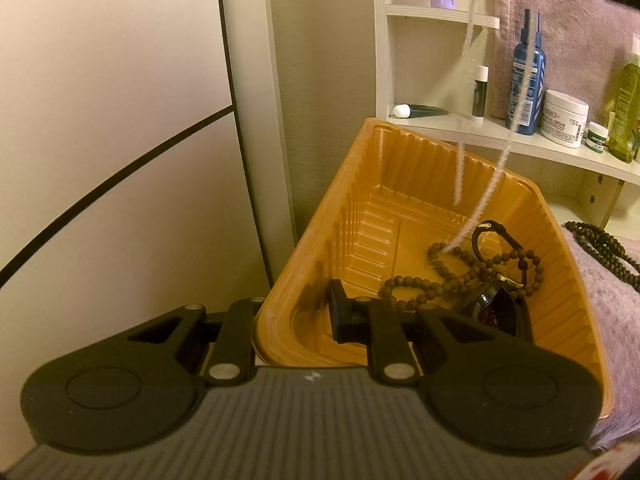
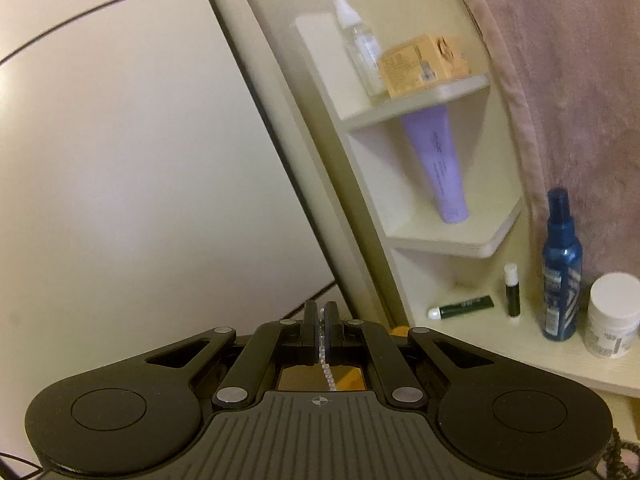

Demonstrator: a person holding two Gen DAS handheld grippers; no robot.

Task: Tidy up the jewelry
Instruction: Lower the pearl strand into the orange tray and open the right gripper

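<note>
Jewelry lay gathered in an orange plastic tray (image 1: pixel 360 216), whose near rim was pinched by the left gripper (image 1: pixel 294 320), one finger outside the wall and one inside. Within the tray, toward its right half, rested a brown beaded bracelet (image 1: pixel 412 284) tangled with a dark watch (image 1: pixel 496 300). Above them a pale pearl strand (image 1: pixel 496 176), motion-blurred, hung down into the tray, its lower end reaching the beads. To the right, a string of dark beads (image 1: pixel 600 240) lay on a mauve towel (image 1: pixel 616 300) outside the tray. Behind, a white shelf (image 1: pixel 520 140) carried a blue spray bottle (image 1: pixel 526 76) and a white cream jar (image 1: pixel 564 118). In the right wrist view, the right gripper (image 2: pixel 321 332) stood closed on the pearl strand (image 2: pixel 329 376), which trailed below its fingers.
</note>
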